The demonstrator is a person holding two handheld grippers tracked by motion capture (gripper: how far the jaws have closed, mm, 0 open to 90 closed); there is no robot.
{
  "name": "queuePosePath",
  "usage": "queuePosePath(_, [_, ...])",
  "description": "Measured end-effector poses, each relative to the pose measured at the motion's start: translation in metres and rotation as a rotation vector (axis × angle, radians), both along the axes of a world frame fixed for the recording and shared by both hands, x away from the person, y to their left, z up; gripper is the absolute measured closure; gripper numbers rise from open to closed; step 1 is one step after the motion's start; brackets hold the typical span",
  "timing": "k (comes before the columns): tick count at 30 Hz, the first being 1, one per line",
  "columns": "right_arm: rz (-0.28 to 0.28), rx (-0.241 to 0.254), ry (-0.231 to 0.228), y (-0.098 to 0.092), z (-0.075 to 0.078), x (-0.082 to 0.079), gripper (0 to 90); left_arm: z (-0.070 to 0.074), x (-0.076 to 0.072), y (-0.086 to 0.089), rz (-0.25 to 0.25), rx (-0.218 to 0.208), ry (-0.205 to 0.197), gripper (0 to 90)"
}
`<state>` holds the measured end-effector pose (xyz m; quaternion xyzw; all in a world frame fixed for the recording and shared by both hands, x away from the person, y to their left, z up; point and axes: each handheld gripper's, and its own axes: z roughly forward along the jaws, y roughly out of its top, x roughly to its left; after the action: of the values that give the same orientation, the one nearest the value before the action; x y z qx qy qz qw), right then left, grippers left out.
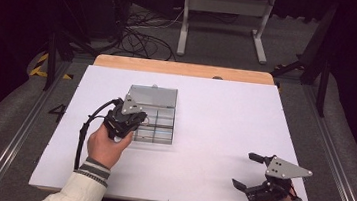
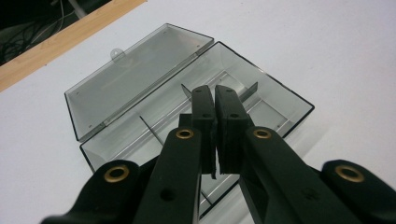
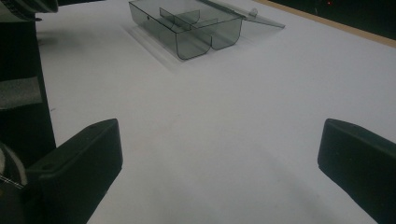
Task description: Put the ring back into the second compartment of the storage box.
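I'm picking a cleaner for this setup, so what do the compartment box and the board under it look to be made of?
The compartment box looks like smoke-tinted clear plastic, glossy: the board shows through its walls, and its open lid catches reflections. The dividers look like the same material. The white board is matte and smooth with no glare, perhaps foam board or painted sheet; that cannot be settled. A wood-coloured edge shows behind it.

Glossy clear smoky plastic box (image 2: 187, 107) on a matt white board (image 1: 223, 135) edged with wood.
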<state>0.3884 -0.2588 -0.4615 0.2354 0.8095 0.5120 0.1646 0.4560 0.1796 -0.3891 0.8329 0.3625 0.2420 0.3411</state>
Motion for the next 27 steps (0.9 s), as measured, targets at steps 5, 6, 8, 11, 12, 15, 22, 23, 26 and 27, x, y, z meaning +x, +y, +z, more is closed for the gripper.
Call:
queuePosePath(5, [-0.001,0.0,-0.001,0.0,0.0,0.0,0.6,0.0,0.007,0.0,0.016,-0.005,0.017,87.6])
queuePosePath(6, [0.0,-0.001,-0.001,0.0,0.0,0.0,0.6,0.0,0.009,0.0,0.014,-0.001,0.021,87.6])
queuePosePath(8, [0.001,0.0,-0.002,0.0,0.0,0.0,0.7,0.001,0.012,0.001,0.018,0.002,0.02,87.6])
queuePosePath(11, [0.0,-0.001,-0.003,0.0,0.0,0.0,0.7,0.001,0.014,0.001,0.029,-0.008,0.023,87.6])
queuePosePath(12, [0.0,-0.001,-0.003,0.0,0.0,0.0,0.7,0.001,0.015,0.001,0.03,-0.003,0.02,87.6])
queuePosePath(15, [0.002,0.0,-0.003,0.0,0.0,0.0,0.7,0.0,0.017,0.001,0.033,-0.009,0.02,87.6])
queuePosePath(22, [0.001,-0.001,-0.003,0.0,0.0,0.0,0.6,-0.003,0.025,0.003,0.039,-0.008,0.028,87.6])
queuePosePath(23, [0.001,-0.004,-0.004,0.0,0.0,0.0,0.6,-0.003,0.026,0.003,0.039,-0.012,0.029,87.6])
queuePosePath(26, [0.001,-0.003,-0.003,0.0,0.0,0.0,0.6,-0.005,0.029,0.005,0.047,-0.036,0.041,87.6])
queuePosePath(27, [0.001,-0.003,-0.003,0.0,0.0,0.0,0.6,-0.005,0.03,0.006,0.048,-0.039,0.039,87.6])
